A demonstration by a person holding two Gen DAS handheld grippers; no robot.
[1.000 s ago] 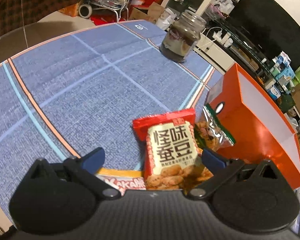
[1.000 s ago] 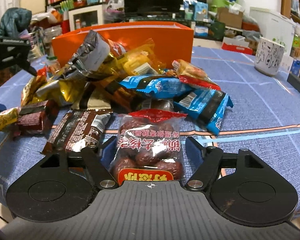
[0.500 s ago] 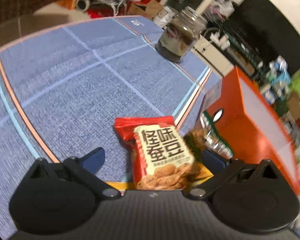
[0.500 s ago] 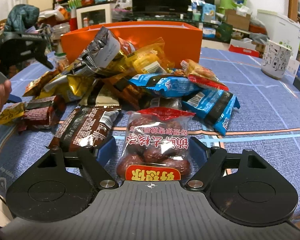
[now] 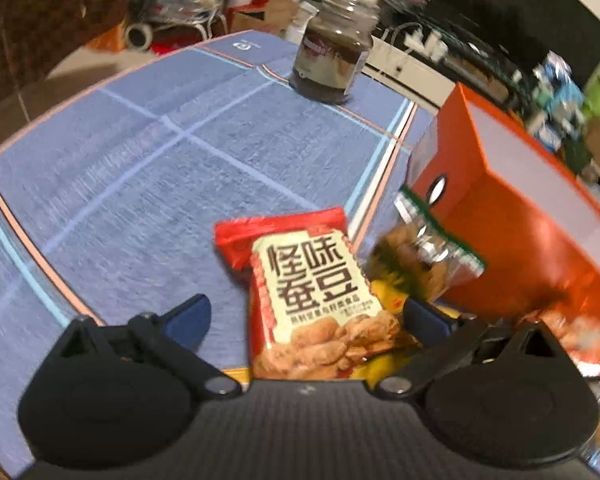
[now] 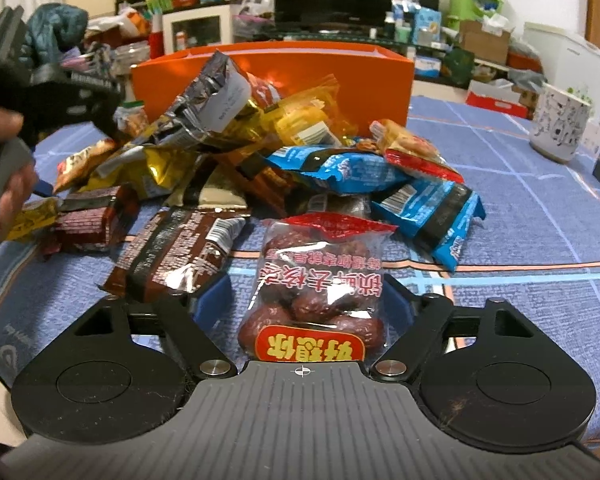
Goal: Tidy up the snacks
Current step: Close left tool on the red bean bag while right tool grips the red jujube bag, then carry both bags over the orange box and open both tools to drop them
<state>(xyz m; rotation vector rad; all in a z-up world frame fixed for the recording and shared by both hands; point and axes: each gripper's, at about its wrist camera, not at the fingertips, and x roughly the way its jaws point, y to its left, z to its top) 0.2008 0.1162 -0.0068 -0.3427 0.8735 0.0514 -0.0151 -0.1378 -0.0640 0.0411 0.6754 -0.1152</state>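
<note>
A red and cream bean snack packet (image 5: 312, 292) lies on the blue tablecloth between the fingers of my left gripper (image 5: 305, 306). Its jaws are wide and closing, and the left pad stands well clear of the packet. A clear packet of red dates (image 6: 320, 292) lies between the fingers of my right gripper (image 6: 306, 286). These jaws are closing too, with a gap still showing at the left pad. The snack pile (image 6: 260, 152) spills out in front of the orange box (image 6: 284, 68). The left gripper (image 6: 60, 92) hangs at the pile's left end.
The orange box (image 5: 500, 208) stands open-topped just right of the bean packet, with a clear nut bag (image 5: 432, 252) leaning at its corner. A dark glass jar (image 5: 332, 64) stands at the far table edge. A patterned mug (image 6: 560, 128) sits at the far right.
The left wrist view has rolled a little, and the bean packet now sits nearer the middle of slightly narrower jaws. The date packet stays between the right jaws, which widened, then narrowed.
</note>
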